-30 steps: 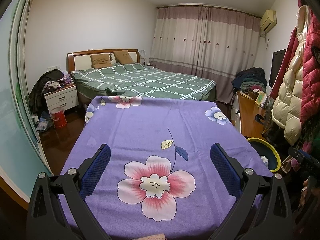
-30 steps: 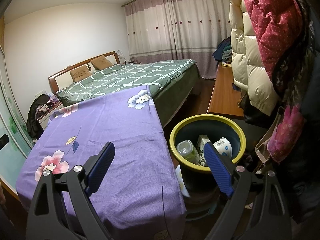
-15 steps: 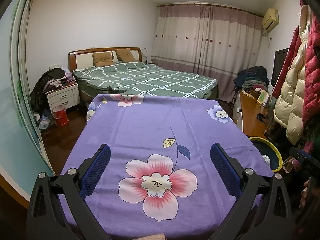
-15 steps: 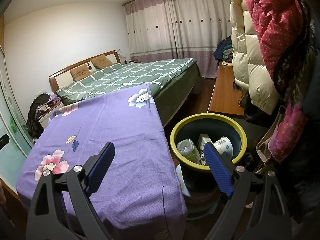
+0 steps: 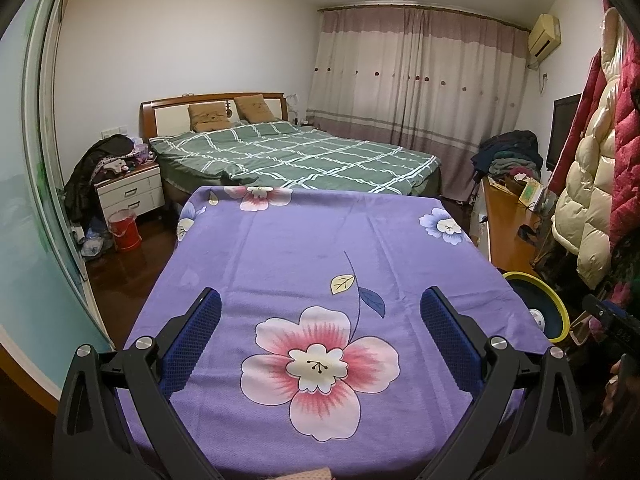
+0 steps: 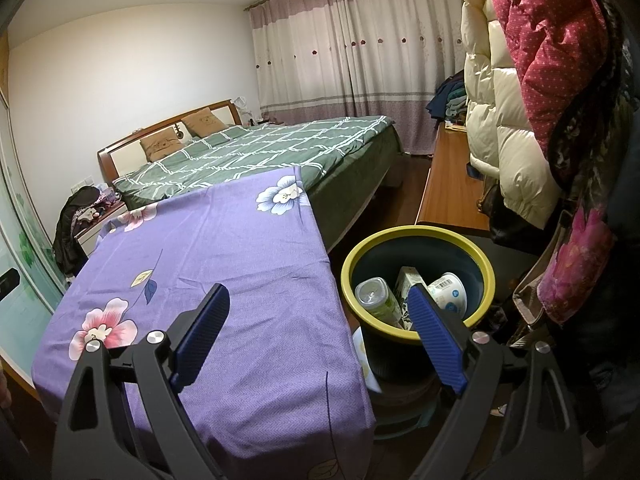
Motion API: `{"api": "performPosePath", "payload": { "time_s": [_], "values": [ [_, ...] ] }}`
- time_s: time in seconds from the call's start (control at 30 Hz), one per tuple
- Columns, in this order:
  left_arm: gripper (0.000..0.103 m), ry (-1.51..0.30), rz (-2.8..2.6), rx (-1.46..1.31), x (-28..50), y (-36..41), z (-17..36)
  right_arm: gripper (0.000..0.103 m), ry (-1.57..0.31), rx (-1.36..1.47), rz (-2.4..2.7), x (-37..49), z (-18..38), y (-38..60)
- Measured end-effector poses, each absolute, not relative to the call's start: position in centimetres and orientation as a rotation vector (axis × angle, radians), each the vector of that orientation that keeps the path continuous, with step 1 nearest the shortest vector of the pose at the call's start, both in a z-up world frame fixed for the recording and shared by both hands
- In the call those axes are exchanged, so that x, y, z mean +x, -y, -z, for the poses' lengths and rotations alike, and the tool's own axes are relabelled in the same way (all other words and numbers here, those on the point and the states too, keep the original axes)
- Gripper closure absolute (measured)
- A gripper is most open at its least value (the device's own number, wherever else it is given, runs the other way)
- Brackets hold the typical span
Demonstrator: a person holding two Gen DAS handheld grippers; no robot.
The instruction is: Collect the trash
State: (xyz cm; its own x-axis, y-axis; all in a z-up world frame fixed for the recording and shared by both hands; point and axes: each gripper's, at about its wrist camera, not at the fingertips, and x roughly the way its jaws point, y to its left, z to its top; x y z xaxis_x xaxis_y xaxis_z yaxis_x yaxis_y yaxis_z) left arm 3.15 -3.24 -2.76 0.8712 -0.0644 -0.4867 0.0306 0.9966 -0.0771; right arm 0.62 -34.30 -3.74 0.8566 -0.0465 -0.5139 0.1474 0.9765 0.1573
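Grippers with blue pads, left gripper [image 5: 320,312] and right gripper [image 6: 318,312], stood wide and empty, yellow-rimmed dark round bin [image 6: 418,234] held a clear plastic bottle [image 6: 378,300], purple floral cloth [image 5: 304,248] lay bare.

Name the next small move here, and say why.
Probably none beyond drawing both hands back to rest. The purple cloth shows no trash, and the yellow-rimmed bin already holds a bottle, a carton and a cup. Left gripper and right gripper are open and empty.

A cloth-covered table [image 5: 320,248] stands near, with the bed [image 5: 296,160] behind it. Right of the table sits a bin [image 6: 418,240] holding a bottle [image 6: 378,300], a carton [image 6: 408,282] and a cup [image 6: 450,292]. A nightstand [image 5: 130,188] stands far left.
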Motion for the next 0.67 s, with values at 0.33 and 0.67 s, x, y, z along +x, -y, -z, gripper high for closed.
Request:
{"api": "performPosePath", "payload": {
  "time_s": [0.33,0.67],
  "values": [
    [0.005,-0.509,0.044,-0.073,3.6,3.1,3.0,0.017,-0.534,0.187,0.103,0.8,3.7,34.2],
    [0.005,-0.676,0.020,-0.037,14.3,1.4,6.6,0.007,-0.613,0.155,-0.011,9.8,4.2,31.1]
  ]
}}
